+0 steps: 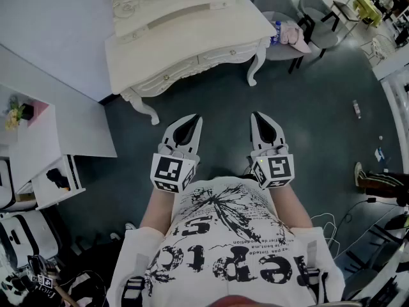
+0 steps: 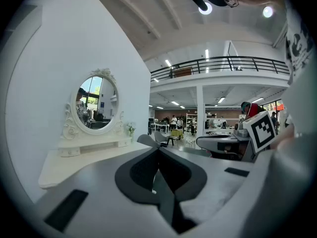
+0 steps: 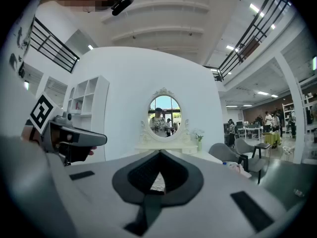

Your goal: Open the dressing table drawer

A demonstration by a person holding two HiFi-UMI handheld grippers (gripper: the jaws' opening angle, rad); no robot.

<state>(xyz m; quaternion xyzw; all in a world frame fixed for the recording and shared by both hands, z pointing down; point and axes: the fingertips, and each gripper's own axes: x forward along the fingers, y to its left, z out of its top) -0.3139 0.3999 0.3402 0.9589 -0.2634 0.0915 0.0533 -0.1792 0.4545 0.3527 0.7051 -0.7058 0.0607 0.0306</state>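
Note:
A cream, carved dressing table stands ahead against the white wall, its front drawers with small knobs closed. Both grippers are held level in front of the person's chest, well short of the table. The left gripper is shut with nothing in it, and the right gripper beside it is also shut and empty. In the left gripper view the table and its oval mirror lie to the left of the closed left gripper. In the right gripper view the mirror stands straight ahead above the closed right gripper.
Two grey chairs stand right of the table, with a bottle and a pink cloth on one seat. A white shelf unit stands at the left. Cables trail over the dark floor at the right.

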